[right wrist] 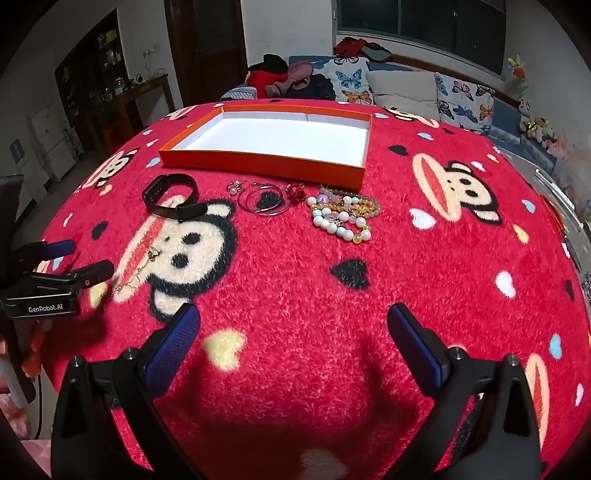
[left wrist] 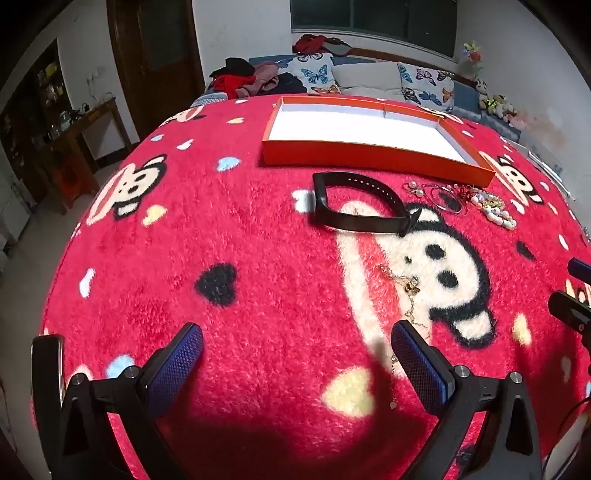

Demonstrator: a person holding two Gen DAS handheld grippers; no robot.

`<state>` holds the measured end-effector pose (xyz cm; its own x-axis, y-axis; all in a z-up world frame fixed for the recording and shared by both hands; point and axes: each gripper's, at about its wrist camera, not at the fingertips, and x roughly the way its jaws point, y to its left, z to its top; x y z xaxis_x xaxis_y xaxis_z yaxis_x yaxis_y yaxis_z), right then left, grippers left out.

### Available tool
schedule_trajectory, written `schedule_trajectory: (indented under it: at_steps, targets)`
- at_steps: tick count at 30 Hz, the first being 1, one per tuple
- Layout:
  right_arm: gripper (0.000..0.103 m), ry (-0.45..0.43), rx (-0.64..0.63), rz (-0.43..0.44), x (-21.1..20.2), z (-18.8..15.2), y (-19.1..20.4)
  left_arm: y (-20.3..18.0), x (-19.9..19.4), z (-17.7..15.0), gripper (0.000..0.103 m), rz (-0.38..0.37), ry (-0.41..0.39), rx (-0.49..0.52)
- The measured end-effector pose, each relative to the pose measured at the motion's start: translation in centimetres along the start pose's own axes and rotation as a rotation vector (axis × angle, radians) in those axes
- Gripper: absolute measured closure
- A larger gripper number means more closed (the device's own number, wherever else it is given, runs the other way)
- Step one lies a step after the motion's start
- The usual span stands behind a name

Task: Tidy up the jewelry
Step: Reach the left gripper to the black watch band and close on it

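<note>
Left gripper [left wrist: 297, 341]: I saw it spread wide, empty — gold chain [left wrist: 410, 286] just ahead.
Right gripper [right wrist: 293, 321]: likewise wide apart, holding nothing.

behind your table you have a sofa [right wrist: 402, 92] with butterfly cushions [right wrist: 349, 83] under a dark window [right wrist: 417, 22]. a wooden door [left wrist: 155, 55] and white walls [left wrist: 236, 33] stand left of it.
</note>
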<state>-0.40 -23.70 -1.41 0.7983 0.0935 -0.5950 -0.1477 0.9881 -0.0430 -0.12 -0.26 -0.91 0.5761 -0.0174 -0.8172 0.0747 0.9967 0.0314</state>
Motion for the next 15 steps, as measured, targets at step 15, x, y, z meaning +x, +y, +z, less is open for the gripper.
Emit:
schedule_trajectory:
  at_steps: [15]
  targets:
    - [0.001, 0.001, 0.012, 0.005, 0.1, 0.1, -0.4, -1.8, 0.8, 3.0, 0.0, -0.05, -0.023, 0.045]
